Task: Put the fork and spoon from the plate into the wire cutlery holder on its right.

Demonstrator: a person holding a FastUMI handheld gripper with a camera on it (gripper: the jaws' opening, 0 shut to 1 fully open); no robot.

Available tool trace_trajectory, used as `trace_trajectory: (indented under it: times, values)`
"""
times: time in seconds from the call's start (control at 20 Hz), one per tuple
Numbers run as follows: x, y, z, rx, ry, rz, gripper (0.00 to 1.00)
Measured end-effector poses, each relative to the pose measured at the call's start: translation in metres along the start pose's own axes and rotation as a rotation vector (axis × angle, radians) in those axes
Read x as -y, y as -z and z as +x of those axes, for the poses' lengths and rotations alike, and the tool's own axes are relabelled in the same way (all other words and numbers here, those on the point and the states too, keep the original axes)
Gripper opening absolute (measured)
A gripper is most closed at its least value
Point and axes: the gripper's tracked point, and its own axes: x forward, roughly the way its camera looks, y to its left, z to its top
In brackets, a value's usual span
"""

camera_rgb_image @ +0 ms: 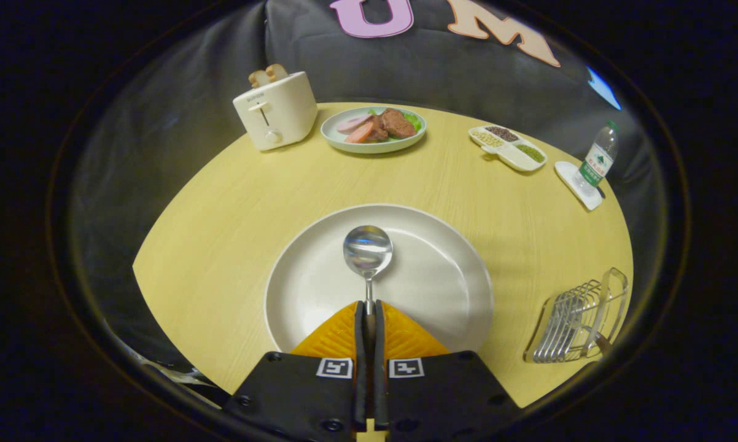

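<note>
Jaws clamp spoon (368, 255) over plate (442, 294), holder (581, 319) right.

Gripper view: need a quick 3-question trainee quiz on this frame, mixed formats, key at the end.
1. True or false: the gripper is shut on the spoon by its handle.
2. Multiple choice: where is the wire cutlery holder relative to the plate?
A. Stacked on it
B. On the table to its right
C. Behind the toaster
3. Fill in: the spoon's bowl sits over the ____, just ahead of the fingers.

Key:
1. True. Both fingers are closed against the thin handle.
2. B.
3. Plate. No fork is seen on it; the holder's contents are too small to tell.
</note>
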Motion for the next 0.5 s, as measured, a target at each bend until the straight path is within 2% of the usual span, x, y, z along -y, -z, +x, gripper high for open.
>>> trace_trajectory:
  times: [0.5]
  values:
    - [0.025,-0.007,-0.029,0.028,0.022,0.020,0.08]
